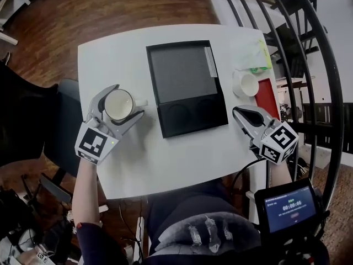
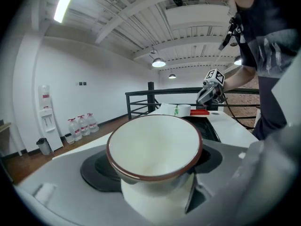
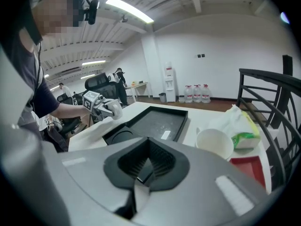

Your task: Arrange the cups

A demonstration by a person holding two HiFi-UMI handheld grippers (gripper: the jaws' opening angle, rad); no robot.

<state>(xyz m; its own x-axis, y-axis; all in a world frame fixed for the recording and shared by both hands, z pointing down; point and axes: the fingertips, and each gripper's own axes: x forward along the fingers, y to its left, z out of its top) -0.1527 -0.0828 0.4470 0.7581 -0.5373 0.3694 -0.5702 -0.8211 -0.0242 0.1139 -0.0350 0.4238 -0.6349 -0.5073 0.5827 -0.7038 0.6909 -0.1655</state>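
Head view: my left gripper [image 1: 124, 100] clamps the white ceramic cup with a brown rim [image 1: 117, 105] near the white table's [image 1: 165, 167] left edge. The right gripper [image 1: 241, 114], pinched shut and empty, waits by the right edge.

Left gripper view: the hold looks low on the cup's wall, so a tilt could slip it.

Right gripper view: a second white cup [image 3: 215, 144] and crumpled plastic bag [image 3: 235, 121] crowd the right edge, and the black tray [image 3: 155, 121] lies mid-table between both cups.

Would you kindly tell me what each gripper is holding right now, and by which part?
The left gripper holds a white cup by its sides, one jaw on each side below the rim. The right gripper is shut and holds nothing.
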